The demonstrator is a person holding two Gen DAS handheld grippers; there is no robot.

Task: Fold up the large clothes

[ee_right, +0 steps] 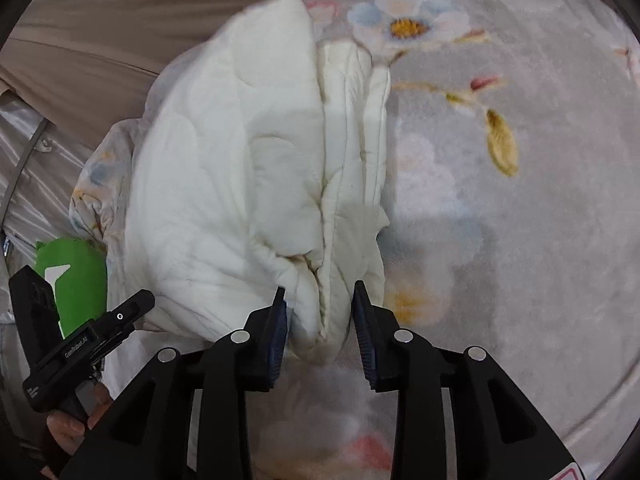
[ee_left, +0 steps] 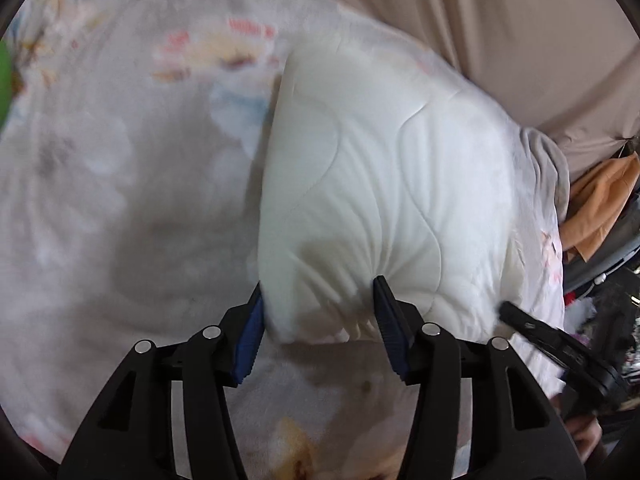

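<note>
Left wrist, quilt [ee_left: 384, 184] pinched between tongs [ee_left: 320, 300]

- The quilt [ee_left: 360, 184] between the fingers is plain white, with curved stitched lines.
- Its other side [ee_right: 500, 184], spread beyond the right gripper [ee_right: 320, 312], is pale grey with blue-white flowers, yellow centres and pink buds.
- The pads [ee_left: 250, 336] of the left gripper [ee_left: 318, 308] are blue on black arms.
- Left of the right gripper, a bright green thing [ee_right: 76, 280].
- Right of the left gripper, an orange cloth [ee_left: 600, 204].
- Beyond the quilt, a beige sheet [ee_left: 500, 20].
</note>
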